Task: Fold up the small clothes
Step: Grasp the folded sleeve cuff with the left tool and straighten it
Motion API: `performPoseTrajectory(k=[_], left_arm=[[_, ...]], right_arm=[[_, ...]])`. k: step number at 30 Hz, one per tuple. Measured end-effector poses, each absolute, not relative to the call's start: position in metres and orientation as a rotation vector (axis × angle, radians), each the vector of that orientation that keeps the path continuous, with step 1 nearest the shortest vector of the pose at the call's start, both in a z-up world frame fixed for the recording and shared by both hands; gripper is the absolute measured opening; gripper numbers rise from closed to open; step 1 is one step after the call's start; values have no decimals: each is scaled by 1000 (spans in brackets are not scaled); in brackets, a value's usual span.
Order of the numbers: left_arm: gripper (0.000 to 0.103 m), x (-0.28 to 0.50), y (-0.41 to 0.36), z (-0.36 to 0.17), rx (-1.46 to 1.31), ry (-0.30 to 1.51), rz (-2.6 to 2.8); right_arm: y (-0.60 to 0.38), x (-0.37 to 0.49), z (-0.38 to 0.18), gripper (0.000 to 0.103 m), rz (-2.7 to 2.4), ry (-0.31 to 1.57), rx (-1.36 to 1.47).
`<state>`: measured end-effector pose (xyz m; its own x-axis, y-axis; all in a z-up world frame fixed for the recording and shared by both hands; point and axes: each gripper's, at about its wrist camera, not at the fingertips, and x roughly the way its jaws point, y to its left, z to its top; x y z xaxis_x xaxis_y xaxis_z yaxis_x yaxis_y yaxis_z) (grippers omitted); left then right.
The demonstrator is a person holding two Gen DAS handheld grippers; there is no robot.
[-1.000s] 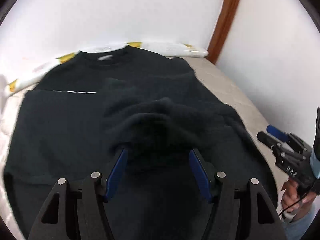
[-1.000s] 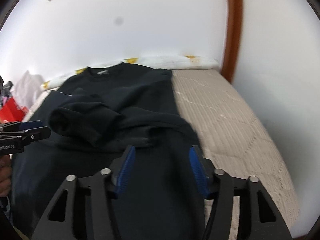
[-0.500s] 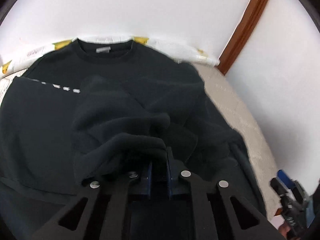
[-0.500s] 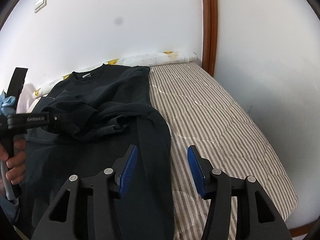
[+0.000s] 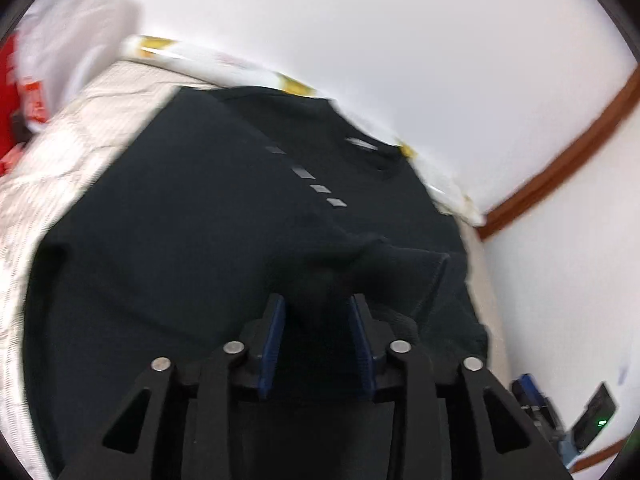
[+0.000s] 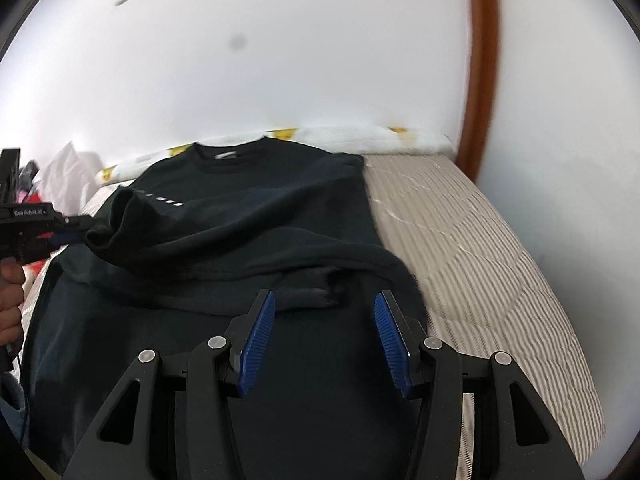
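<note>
Your left gripper (image 5: 316,340) pinches a bunched sleeve of the black sweatshirt (image 5: 192,240) — your right gripper (image 6: 324,338) hovers over its hem, jaws spread and holding nothing. Sweatshirt lies spread on the striped mattress (image 6: 480,248).

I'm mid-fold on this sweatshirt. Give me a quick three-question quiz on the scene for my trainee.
1. True or false: the right gripper is clamped on the black sweatshirt.
2. What does the left gripper hold? A) the sleeve B) the collar C) a pillow
3. What surface lies under the sweatshirt?

Key: 1. False, its jaws are open above the fabric. 2. A. 3. The striped mattress.
</note>
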<state>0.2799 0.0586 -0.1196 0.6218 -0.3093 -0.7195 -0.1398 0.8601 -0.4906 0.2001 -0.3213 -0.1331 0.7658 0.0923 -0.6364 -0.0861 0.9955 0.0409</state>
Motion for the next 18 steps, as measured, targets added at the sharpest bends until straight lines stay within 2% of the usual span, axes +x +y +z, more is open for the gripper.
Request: performPoseTrajectory(k=[1, 2, 3, 8, 18], left_arm=[[45, 274, 65, -121, -537, 892, -83], [60, 269, 72, -122, -532, 883, -73], [62, 264, 77, -123, -529, 877, -68], [62, 252, 77, -120, -444, 877, -112], [66, 276, -22, -115, -206, 896, -269]], right_arm=[[-315, 200, -133, 51, 105, 692, -2], [-309, 201, -132, 51, 112, 693, -15], [-304, 201, -132, 51, 117, 693, -27], [-289, 201, -136, 51, 139, 703, -42], [-302, 189, -144, 52, 90, 715, -39]])
